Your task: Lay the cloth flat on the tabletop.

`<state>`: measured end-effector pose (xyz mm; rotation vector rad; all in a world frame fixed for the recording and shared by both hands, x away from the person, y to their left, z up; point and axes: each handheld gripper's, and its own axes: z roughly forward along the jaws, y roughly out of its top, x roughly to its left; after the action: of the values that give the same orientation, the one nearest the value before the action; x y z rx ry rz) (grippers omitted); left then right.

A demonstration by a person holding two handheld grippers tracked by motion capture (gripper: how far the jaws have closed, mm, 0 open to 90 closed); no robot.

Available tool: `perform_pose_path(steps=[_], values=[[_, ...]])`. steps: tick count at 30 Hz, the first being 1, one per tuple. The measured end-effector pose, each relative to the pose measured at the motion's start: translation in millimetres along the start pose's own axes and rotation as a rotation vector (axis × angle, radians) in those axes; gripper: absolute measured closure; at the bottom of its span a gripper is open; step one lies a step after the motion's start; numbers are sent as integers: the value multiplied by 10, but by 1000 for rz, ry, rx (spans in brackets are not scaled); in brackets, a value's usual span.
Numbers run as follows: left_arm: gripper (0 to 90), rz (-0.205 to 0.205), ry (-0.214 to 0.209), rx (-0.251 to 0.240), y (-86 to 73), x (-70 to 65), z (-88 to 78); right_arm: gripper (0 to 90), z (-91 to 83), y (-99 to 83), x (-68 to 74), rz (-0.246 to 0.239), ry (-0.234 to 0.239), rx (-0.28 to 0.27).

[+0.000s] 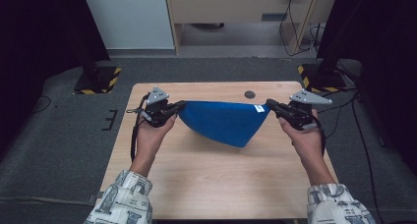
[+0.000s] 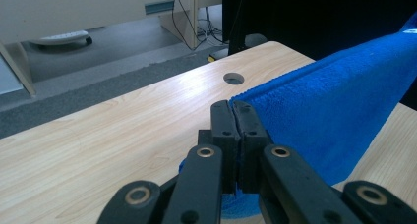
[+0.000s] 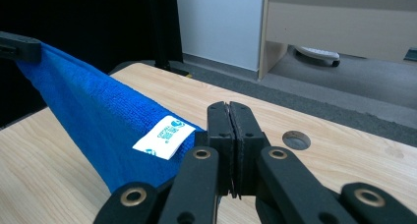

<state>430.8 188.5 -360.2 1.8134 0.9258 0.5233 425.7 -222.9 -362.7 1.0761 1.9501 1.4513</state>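
Blue cloth (image 1: 223, 122) hangs stretched at centre of high view, above wooden table (image 1: 211, 180). Left gripper (image 1: 181, 105) clamped on its left corner, right gripper (image 1: 268, 103) clamped on right corner beside white label (image 3: 164, 137).

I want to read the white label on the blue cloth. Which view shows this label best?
The right gripper view: the white label is large there, beside the right claw, with teal print. The high view shows the label as a tiny white patch on the blue cloth. The left gripper view gives a bright spot at the cloth's far end.
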Motion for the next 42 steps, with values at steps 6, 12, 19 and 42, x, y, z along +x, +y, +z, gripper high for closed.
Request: perform_pose_path(steps=[6,12,19,42], values=[[886,28,2,-11,53,-70,-87,888,-95,40,19,-10,3,-16],[886,60,2,-25,109,-149,-151,889,-236,73,56,-26,6,-35],[886,72,-22,-42,112,-225,-217,888,-331,111,36,-19,2,-50],[885,122,-48,-140,172,-472,-824,888,-752,180,372,-77,31,-119]])
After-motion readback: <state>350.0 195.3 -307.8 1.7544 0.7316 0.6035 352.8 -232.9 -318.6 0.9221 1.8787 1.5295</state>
